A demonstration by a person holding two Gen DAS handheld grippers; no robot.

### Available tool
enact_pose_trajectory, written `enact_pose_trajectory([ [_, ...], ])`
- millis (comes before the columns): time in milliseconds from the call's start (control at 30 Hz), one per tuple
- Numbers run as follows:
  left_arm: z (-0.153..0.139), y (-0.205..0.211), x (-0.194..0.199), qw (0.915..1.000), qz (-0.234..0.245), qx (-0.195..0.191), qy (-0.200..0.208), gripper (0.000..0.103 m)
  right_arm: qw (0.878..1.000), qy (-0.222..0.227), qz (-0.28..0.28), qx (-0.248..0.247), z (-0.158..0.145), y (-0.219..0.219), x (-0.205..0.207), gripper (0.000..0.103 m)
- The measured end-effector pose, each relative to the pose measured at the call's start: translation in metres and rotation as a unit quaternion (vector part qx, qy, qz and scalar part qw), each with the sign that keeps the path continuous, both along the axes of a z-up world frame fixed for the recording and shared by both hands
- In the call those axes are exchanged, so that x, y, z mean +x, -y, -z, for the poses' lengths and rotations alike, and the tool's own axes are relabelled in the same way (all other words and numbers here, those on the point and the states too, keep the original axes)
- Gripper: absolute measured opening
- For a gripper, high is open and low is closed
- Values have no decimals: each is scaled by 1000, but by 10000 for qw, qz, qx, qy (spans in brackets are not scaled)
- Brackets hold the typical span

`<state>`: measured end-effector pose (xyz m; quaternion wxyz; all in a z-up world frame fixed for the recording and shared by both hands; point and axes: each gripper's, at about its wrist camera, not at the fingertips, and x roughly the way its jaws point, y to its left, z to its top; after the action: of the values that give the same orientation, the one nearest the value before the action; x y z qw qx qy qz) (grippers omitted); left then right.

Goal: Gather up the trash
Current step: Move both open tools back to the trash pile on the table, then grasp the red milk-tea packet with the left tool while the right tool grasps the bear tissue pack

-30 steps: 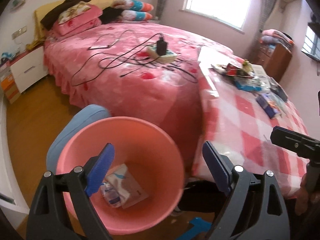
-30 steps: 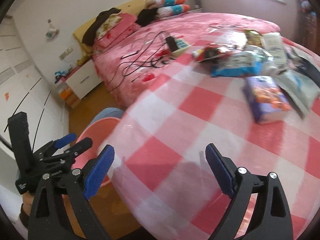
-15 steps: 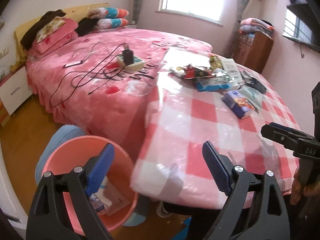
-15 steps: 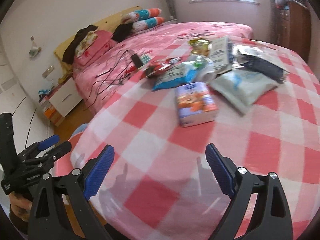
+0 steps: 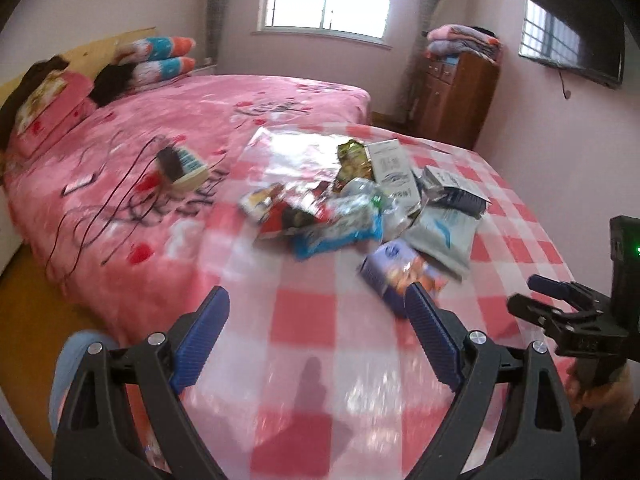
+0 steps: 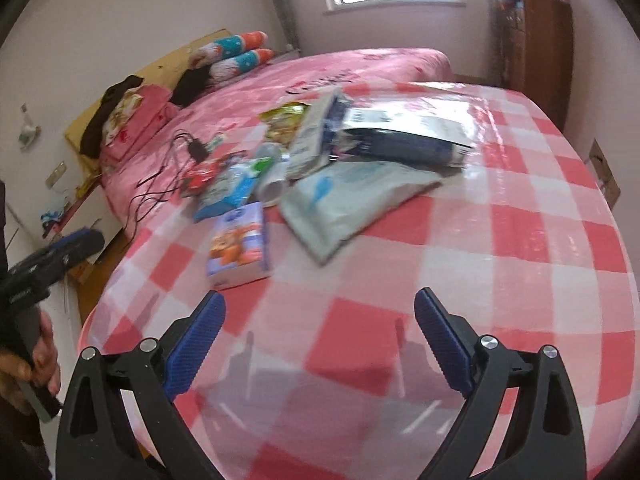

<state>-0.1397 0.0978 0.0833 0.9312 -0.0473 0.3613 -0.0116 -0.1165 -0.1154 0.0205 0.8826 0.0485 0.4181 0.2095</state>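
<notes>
A pile of trash lies on the red-and-white checked table (image 6: 520, 240): a purple snack box (image 6: 239, 245) (image 5: 394, 270), a grey-white pouch (image 6: 352, 196) (image 5: 442, 232), a blue wrapper (image 5: 336, 236), a dark packet (image 6: 404, 144) and a crushed clear bottle (image 6: 272, 168). My left gripper (image 5: 318, 340) is open and empty above the table's near edge, short of the snack box. My right gripper (image 6: 318, 344) is open and empty over the table's near side, below the snack box. Each gripper shows at the edge of the other's view.
A pink bed (image 5: 180, 132) with black cables and a power strip (image 5: 180, 164) stands left of the table. A wooden cabinet (image 5: 456, 96) with folded blankets is at the back right. A blue stool edge (image 5: 76, 356) shows low left.
Both grippers have swung up and right, away from the pink bin, which has left view. The trash pile is now nearer and more central. Both stay open.
</notes>
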Motion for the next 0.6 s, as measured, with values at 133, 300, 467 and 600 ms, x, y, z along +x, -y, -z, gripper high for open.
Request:
enact_pose_trajectory([
  [133,4,3,43,9998,12,-68,-160,90,9998,-102,145,16,1,19,16,94],
  [300,14,-10,92,9983,-155,-344,-455,90,9998,-108,110,82,-5,28,38,94],
  [467,27,-20,128,9962,-269,-441,-703,89,9992,-168,-81,363,-13,24,57,94],
  [600,41,-24,149,9945,-283,-467,-893,75,9976,-198,-442,501,-12,1,55,94],
])
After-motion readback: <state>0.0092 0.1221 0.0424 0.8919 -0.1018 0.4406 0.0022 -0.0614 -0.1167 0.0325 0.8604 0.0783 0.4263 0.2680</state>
